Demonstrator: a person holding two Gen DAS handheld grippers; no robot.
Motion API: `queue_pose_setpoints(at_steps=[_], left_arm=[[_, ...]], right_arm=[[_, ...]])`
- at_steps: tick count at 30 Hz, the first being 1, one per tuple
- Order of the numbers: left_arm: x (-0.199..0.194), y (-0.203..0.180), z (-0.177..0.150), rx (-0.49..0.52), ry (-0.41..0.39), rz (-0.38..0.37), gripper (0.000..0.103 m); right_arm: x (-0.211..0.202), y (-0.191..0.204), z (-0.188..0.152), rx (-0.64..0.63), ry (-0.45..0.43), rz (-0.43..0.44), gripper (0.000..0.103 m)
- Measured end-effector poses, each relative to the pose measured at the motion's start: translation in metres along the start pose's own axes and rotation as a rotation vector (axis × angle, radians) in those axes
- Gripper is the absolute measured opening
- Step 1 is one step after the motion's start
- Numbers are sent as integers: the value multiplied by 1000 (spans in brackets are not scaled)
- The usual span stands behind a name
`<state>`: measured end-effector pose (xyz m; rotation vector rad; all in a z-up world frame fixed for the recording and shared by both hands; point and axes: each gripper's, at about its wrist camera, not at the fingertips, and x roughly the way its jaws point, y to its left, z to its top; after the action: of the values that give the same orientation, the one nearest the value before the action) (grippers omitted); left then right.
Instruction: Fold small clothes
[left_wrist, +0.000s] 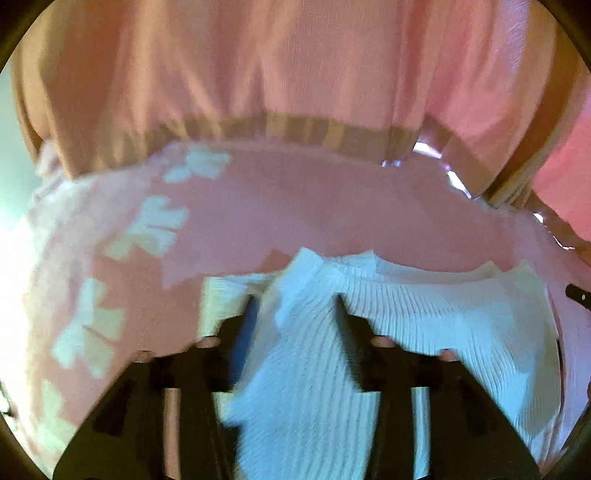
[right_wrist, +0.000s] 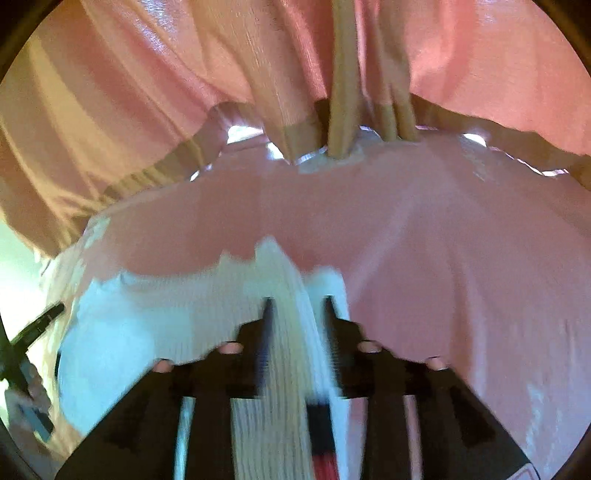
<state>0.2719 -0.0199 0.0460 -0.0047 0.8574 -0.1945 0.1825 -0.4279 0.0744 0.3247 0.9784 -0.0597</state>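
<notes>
A pink cloth (left_wrist: 295, 206) printed with pale bows (left_wrist: 147, 229) covers the counter, and pink curtain-like fabric (right_wrist: 129, 92) hangs behind it. The white ribbed garment (left_wrist: 424, 314) lies on the cloth. Left gripper (left_wrist: 295, 314) and right gripper (right_wrist: 297, 310) are released, ribbed fabric loose between their jaws

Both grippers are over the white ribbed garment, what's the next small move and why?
Probably lift both clear. The left gripper and right gripper stand open astride raised ridges of the white ribbed garment, apparently released on the pink cloth; then check the fold.
</notes>
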Motion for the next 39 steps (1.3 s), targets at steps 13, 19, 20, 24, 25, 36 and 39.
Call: queue_pose_setpoints(at_steps=[13, 19, 20, 24, 25, 36, 39], left_arm=[[-57, 53, -113, -131, 141, -53, 66], [-42, 36, -128, -62, 213, -96, 49], [-39, 34, -130, -60, 232, -98, 39], [-40, 39, -126, -94, 245, -116, 13], [-44, 43, -124, -115, 241, -128, 12], [-47, 47, -138, -59, 289, 31, 18], [-71, 41, -122, -66, 214, -1, 25]], right_arm=[[-25, -7, -138, 58, 133, -7, 62], [-10, -9, -140, 88, 146, -30, 58], [-9, -12, -143, 100, 153, -27, 52], [-23, -16, -139, 119, 110, 6, 15], [-34, -17, -136, 111, 79, -2, 14], [-28, -28, -143, 71, 159, -118, 24], [-56, -20, -126, 44, 81, -104, 32]])
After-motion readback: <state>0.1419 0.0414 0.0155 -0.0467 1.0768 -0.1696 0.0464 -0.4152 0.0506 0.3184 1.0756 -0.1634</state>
